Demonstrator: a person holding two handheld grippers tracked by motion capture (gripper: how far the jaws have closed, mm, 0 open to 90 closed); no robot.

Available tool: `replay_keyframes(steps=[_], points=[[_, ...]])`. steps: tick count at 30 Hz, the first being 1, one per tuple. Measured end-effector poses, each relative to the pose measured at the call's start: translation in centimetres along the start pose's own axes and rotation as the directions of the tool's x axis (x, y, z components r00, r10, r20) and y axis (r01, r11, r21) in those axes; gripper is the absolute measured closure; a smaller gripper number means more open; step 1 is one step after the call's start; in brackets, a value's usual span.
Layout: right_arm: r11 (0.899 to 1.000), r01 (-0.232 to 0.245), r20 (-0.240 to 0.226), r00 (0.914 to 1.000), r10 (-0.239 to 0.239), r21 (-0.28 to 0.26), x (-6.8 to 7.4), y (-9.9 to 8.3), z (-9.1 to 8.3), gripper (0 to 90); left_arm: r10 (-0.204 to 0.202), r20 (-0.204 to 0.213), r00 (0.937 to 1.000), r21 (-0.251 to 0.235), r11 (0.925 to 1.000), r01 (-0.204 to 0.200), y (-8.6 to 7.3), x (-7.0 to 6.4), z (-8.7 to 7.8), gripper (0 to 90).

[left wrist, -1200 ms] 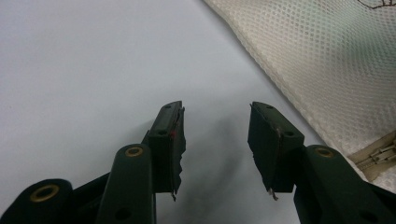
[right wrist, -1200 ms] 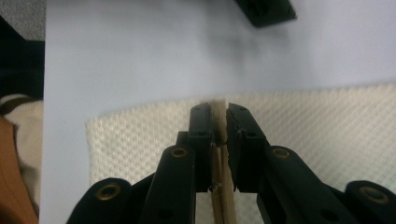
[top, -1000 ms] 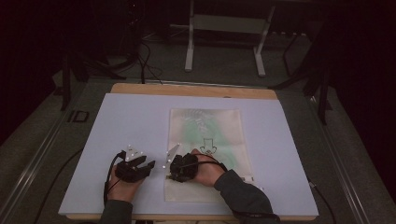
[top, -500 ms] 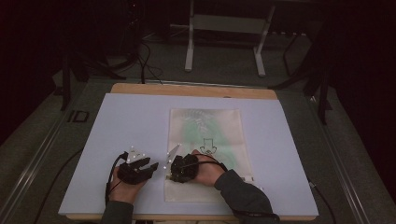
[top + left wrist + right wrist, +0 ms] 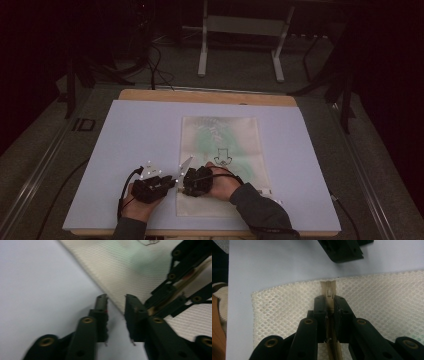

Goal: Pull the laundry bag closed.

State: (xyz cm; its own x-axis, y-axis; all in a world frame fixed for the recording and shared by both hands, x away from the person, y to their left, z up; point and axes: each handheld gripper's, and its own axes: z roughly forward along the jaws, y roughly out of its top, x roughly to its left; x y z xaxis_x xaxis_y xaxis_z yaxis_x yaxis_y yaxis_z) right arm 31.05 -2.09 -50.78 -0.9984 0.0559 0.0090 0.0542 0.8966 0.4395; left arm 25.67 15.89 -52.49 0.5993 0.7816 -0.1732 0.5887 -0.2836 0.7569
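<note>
A cream mesh zip bag [image 5: 220,145] with green contents and a black print lies flat on the white board [image 5: 125,145]. My right gripper [image 5: 185,186] rests on the bag's near left corner. In the right gripper view its jaws [image 5: 329,300] are shut on the zipper strip, just behind the slider [image 5: 329,292] near the bag's edge. My left gripper [image 5: 172,183] sits on the board just left of the bag, tips facing the right gripper. In the left gripper view it [image 5: 116,302] is slightly open, and the bag's edge [image 5: 110,296] reaches the gap unclamped.
The board lies on a wooden table [image 5: 200,95]. A metal frame [image 5: 202,45] and cables [image 5: 155,65] stand on the dark floor beyond the far edge. The person's hands and a dark sleeve [image 5: 260,210] come in at the front edge.
My left gripper has slid right across the board, up to the bag's left edge and the right gripper. The right gripper has stayed put on the zipper.
</note>
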Motion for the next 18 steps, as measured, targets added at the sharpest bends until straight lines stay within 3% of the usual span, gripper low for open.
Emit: replay_keyframes(steps=[6,18], points=[[1.0,0.006,0.001,1.0,-0.006,-0.001,0.0,0.0,0.0,81.9,0.038,0.029,0.9988,0.026,0.9989,-0.039,0.2,-0.7,0.7,87.9],[1.0,0.01,0.004,0.9999,-0.01,-0.001,0.0,0.0,0.1,81.9,0.047,0.032,0.9984,0.057,0.9972,-0.049,0.4,-1.1,1.9,88.3]])
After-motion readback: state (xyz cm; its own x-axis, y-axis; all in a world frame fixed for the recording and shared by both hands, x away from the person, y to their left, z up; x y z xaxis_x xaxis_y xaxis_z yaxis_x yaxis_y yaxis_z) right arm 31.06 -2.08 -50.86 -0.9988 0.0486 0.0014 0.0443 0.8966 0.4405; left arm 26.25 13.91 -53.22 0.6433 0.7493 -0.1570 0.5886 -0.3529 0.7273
